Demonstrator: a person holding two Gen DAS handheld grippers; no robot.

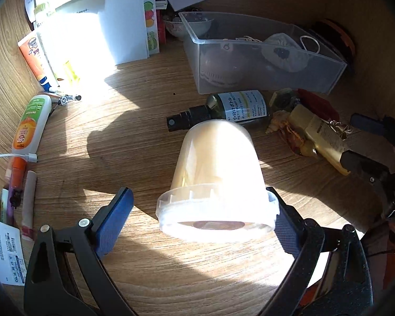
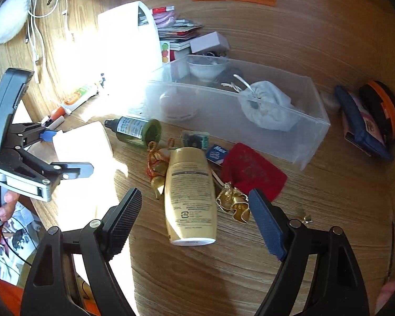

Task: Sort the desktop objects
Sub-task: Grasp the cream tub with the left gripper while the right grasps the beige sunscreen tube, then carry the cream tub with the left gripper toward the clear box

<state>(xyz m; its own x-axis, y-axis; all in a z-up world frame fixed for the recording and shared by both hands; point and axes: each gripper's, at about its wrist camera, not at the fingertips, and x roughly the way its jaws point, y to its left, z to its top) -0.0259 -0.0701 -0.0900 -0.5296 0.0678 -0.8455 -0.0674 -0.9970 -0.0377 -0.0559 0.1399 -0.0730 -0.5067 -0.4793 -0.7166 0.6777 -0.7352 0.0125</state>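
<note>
The right tool (image 2: 194, 221) is hovering with its jaws spread wide over a cream plastic lotion bottle (image 2: 189, 197) lying on the wooden surface (image 2: 316, 210). A red fabric pouch (image 2: 252, 171) is lying just beside the bottle, near a clear plastic bin (image 2: 276, 142).

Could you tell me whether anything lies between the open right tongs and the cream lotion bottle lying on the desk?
Nothing visible does: the right tongs already straddle the cream lotion bottle, with only a crumpled gold ribbon beside the blue-padded finger.
</note>
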